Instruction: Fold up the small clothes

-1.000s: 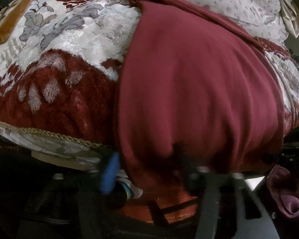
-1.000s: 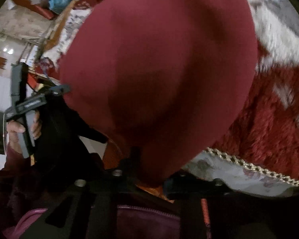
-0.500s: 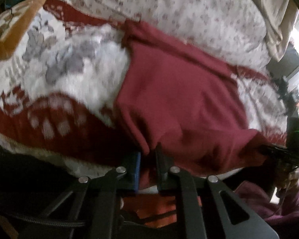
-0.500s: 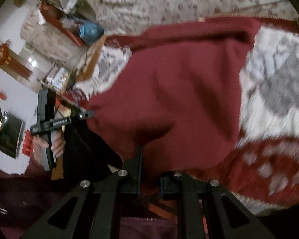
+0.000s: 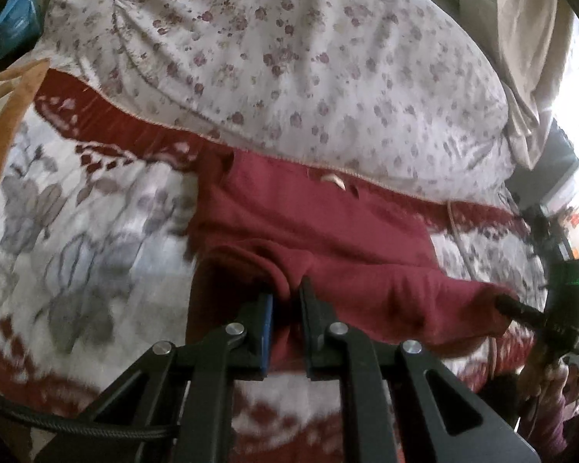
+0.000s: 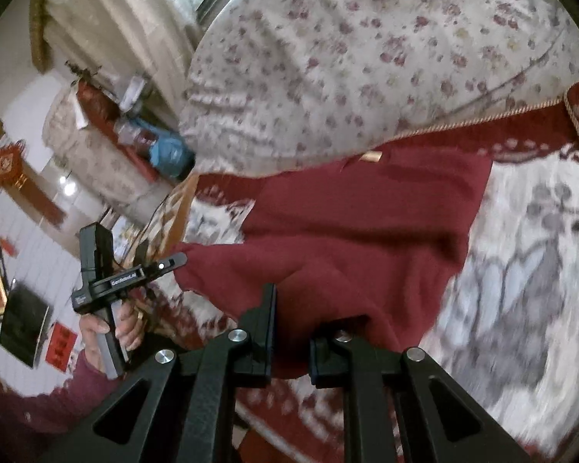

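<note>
Near edge of the maroon garment [image 5: 328,231] is pinched at both corners. The left hand-held gripper [image 5: 287,301] has just been closing, and its jaws are nearly together on a bunched fold at the lower centre of the left wrist view. The right hand-held gripper [image 6: 293,332] is clamped on the other corner, lower centre of its own view. It also shows at the right edge of the left view.

The held hem runs left to right between the two grippers and sags a little. The rest of the garment stretches away toward the upper frame and lies flat on the patterned red-and-white blanket [image 5: 77,231]. Its far edge, with a small label, sits just short of the floral duvet [image 5: 289,58].

Judgement: the fold goes forward, hem carried to the far edge. Both hands are equally near, so they should travel together to keep the hem straight.
</note>
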Motion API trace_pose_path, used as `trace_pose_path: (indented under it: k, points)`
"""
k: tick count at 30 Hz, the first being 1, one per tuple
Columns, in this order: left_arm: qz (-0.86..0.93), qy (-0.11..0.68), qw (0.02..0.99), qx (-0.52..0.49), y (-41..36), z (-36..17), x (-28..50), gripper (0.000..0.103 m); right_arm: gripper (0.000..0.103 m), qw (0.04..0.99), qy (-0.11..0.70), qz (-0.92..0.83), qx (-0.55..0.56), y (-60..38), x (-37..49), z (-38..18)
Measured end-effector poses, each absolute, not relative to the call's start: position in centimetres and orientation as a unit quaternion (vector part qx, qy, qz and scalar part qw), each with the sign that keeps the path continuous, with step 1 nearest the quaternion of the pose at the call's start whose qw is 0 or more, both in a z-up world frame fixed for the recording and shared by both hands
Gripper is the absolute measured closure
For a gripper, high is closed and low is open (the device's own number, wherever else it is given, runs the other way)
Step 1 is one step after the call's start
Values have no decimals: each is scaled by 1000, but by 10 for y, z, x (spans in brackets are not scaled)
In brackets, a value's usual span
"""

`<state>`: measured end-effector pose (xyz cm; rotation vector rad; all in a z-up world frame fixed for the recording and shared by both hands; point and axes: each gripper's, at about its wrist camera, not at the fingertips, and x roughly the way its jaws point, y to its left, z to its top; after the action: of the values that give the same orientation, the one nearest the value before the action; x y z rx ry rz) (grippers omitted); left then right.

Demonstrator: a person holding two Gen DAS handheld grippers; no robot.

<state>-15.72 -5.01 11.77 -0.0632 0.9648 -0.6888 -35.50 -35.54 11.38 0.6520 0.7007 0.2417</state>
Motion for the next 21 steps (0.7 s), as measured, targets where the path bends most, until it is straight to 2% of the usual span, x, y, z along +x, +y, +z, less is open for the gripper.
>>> trace_pose_path:
  k: [13,14,16,17,18,20,21]
  points:
    - [-306,488,816,-41,-114,77,-46,90,89,864,359,57,348,-429,-241,80]
    - [-305,491,815,-41,-116,72,-40,88,87,858,366,51,356,-435,-233,71]
    - [-304,495,812,-55,-116,64,-30,72,77,846,379,28,374,-446,-218,55]
    - [-302,492,814,-66,-112,62,-25,54,66,847,384,21,367,-448,-215,52]
    - [-301,488,816,-73,-108,64,-23,46,59,852,382,21,358,-450,-213,53]
    - [-300,480,821,-81,-102,69,-21,42,43,864,363,8,349,-454,-218,61]
    - [-297,471,827,-82,-98,74,-21,40,41,872,342,-4,351,-459,-226,70]
